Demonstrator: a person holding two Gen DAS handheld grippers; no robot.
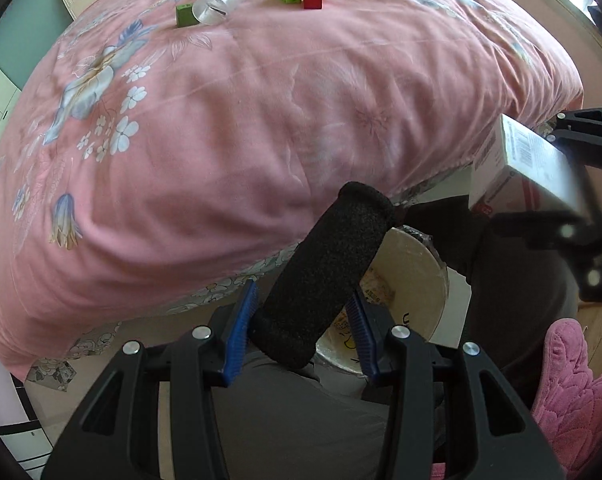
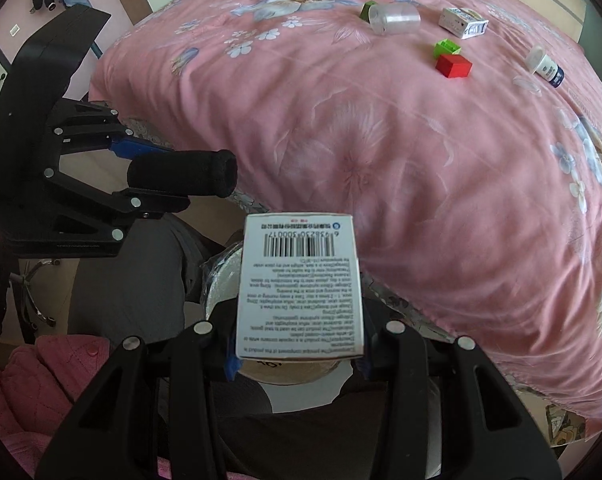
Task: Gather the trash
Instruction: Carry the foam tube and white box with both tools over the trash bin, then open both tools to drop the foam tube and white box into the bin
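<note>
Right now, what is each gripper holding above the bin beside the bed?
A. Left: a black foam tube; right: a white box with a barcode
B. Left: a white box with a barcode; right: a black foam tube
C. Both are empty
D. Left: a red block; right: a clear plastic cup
A: the left gripper has its jaws shut on the black foam tube, and the right gripper on the white barcode box.
</note>
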